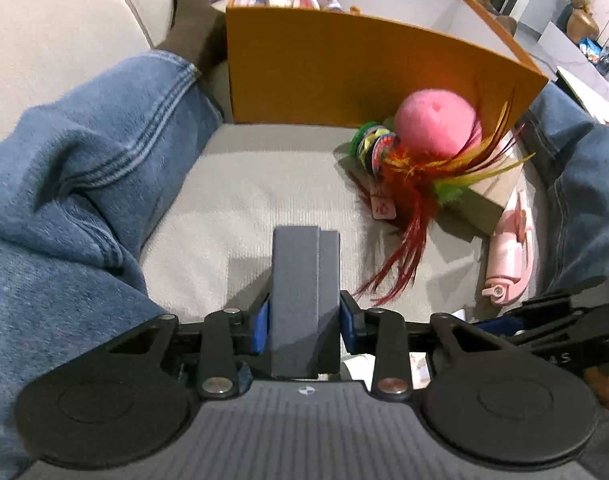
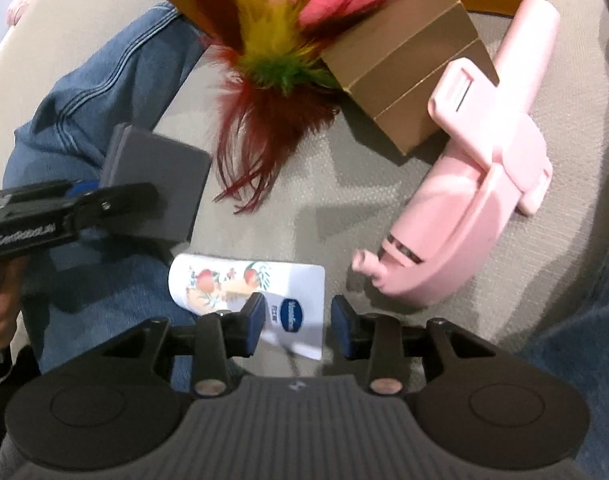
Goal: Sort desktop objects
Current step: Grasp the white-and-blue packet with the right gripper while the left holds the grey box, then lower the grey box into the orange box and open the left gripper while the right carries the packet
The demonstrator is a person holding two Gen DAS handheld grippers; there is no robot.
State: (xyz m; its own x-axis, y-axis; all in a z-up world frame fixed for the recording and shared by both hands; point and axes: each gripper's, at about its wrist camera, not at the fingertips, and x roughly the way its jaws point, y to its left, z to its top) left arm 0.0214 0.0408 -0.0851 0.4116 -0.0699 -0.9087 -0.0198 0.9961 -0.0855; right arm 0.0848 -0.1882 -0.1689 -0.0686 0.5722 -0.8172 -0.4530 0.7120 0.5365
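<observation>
My left gripper (image 1: 304,320) is shut on a grey box (image 1: 302,292) and holds it above the cream cushion; the box also shows in the right wrist view (image 2: 160,184). My right gripper (image 2: 296,324) is open, its jaws on either side of a white Vaseline tube (image 2: 248,288) that lies on the cushion. A pink ball (image 1: 440,124), a feather shuttlecock (image 1: 408,168) and a brown cardboard box (image 2: 404,68) lie ahead. A pink plastic tool (image 2: 476,184) lies to the right.
An orange storage box (image 1: 344,68) stands at the back with several small toys inside. Legs in blue jeans (image 1: 84,168) lie along the left and right (image 1: 576,184). The cream cushion (image 1: 244,200) shows between them.
</observation>
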